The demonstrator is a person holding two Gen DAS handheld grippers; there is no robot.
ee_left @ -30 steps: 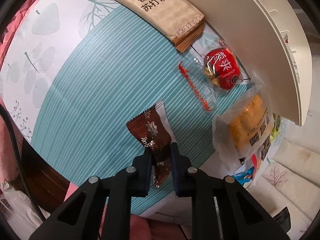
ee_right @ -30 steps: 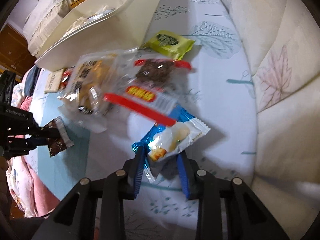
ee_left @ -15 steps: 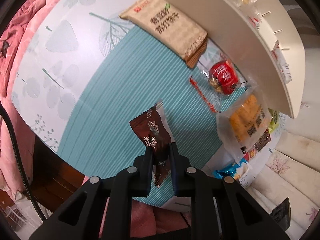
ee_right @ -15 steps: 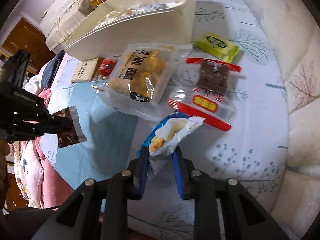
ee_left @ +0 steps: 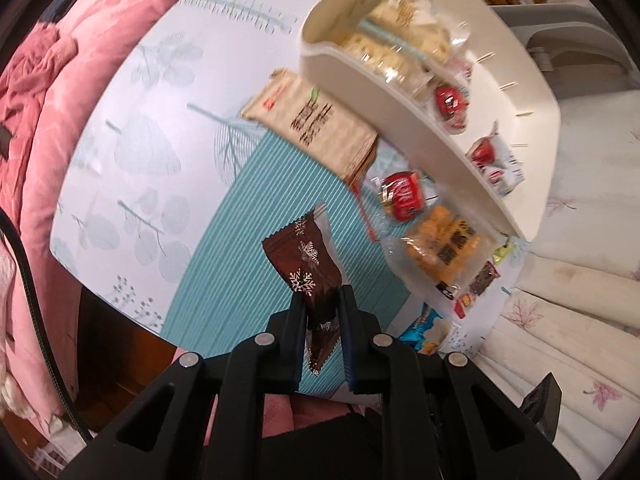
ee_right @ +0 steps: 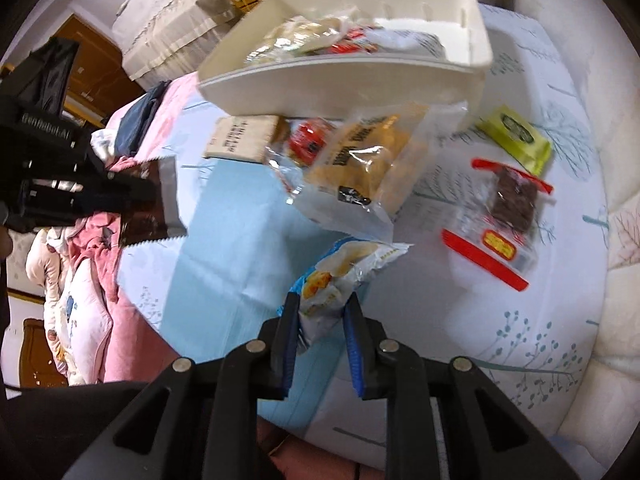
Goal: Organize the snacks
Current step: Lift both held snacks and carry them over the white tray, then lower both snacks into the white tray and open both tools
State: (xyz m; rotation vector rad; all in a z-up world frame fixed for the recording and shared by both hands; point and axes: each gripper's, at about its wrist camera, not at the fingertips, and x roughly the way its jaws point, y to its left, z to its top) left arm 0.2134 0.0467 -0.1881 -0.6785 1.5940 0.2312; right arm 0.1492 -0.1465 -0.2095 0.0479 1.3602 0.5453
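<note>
My left gripper (ee_left: 322, 294) is shut on a brown snowflake-printed snack packet (ee_left: 306, 260) and holds it above the teal mat (ee_left: 248, 232). My right gripper (ee_right: 322, 304) is shut on a blue and white snack packet (ee_right: 340, 272), lifted off the table. The left gripper also shows in the right wrist view (ee_right: 140, 192), at the left with its brown packet (ee_right: 150, 204). The white snack bin (ee_left: 424, 112) holds several wrapped snacks; it shows in the right wrist view too (ee_right: 340, 80).
On the table lie a beige cracker pack (ee_left: 316, 128), a red-wrapped snack (ee_left: 402, 196), a clear bag of orange snacks (ee_right: 368, 164), a red-edged brown snack pack (ee_right: 508, 208) and a green packet (ee_right: 516, 132). Pink bedding (ee_left: 40, 100) lies left, cream cushions (ee_right: 616, 160) right.
Both grippers have risen with their packets held. The views have pulled back, so the bin's inside and more of the table now show.
</note>
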